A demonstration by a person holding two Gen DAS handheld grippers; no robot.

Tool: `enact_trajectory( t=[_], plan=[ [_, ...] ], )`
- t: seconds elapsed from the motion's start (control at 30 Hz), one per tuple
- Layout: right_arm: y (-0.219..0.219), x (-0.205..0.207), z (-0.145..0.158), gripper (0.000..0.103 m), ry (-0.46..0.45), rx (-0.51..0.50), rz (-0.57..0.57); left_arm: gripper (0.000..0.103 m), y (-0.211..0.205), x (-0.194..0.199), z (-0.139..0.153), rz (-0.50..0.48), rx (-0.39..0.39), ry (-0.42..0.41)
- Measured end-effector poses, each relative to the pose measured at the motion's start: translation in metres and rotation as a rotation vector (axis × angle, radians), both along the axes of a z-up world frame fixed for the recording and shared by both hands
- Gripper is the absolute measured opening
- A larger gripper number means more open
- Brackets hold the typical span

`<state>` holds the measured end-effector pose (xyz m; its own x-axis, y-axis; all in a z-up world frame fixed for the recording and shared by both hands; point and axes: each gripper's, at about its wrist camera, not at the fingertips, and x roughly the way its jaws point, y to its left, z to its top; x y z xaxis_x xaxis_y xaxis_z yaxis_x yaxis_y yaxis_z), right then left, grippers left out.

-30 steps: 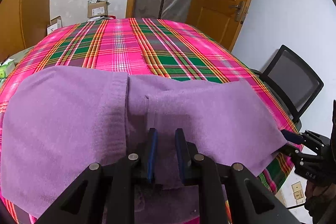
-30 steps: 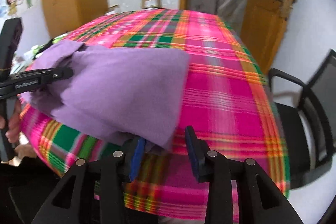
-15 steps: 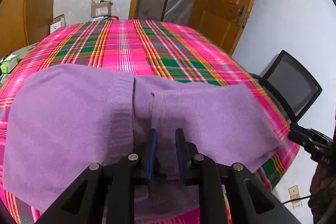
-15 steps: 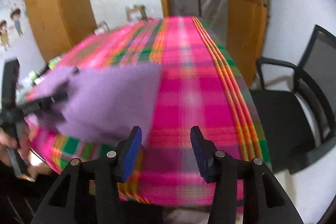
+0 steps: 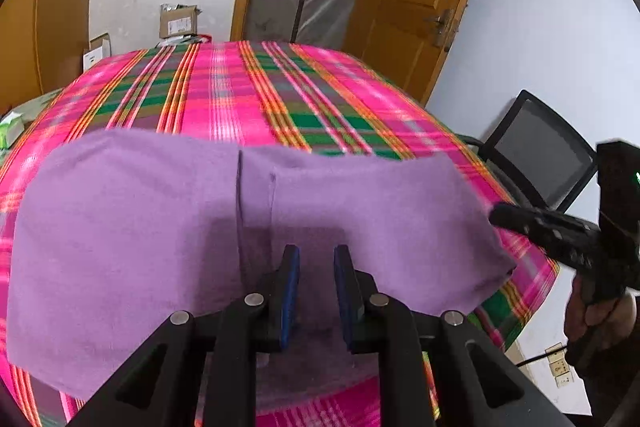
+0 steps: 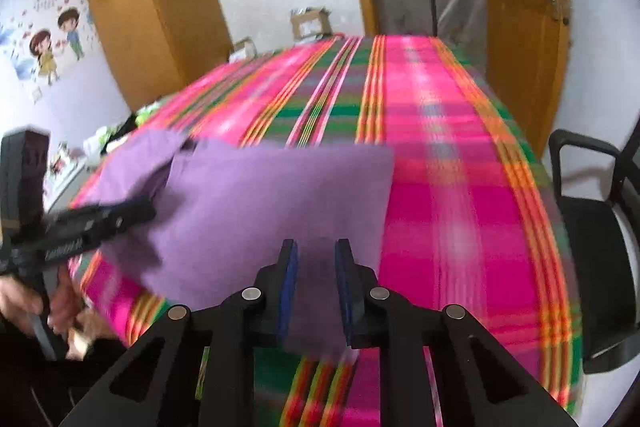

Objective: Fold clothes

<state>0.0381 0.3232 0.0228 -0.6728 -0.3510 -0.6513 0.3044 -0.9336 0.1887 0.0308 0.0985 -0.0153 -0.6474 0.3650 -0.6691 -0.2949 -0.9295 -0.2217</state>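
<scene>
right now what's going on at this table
A person is folding a purple garment spread on a table under a pink plaid cloth, working with a hand-held gripper in each hand. The left hand-held gripper has purple fabric between its fingers at the near edge. The right hand-held gripper is closing on the garment's right corner.

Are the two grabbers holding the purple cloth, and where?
Yes. The left hand-held gripper pinches the purple garment at its near edge, around the middle. The right hand-held gripper is closing on the near right corner.
</scene>
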Motion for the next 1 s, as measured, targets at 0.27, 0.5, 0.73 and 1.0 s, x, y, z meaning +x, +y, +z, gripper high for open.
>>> enact_trajectory(
  t=[0.27, 0.5, 0.73, 1.0],
  plan=[
    [-0.003, -0.07, 0.004, 0.019, -0.034, -0.029, -0.024, 0.018, 0.016, -0.044, -0.005, 0.03, -0.046, -0.031],
    [0.009, -0.098, -0.026, 0.006, -0.154, -0.112, -0.047, 0.018, 0.017, -0.047, -0.016, 0.03, -0.063, -0.018],
    [0.014, -0.077, -0.016, 0.011, -0.116, -0.145, -0.035, 0.018, 0.009, -0.039, -0.011, 0.033, -0.023, -0.03],
    [0.004, -0.037, -0.018, 0.011, -0.098, -0.112, 0.002, 0.018, 0.002, -0.006, -0.015, -0.002, 0.01, -0.015]
  ],
)
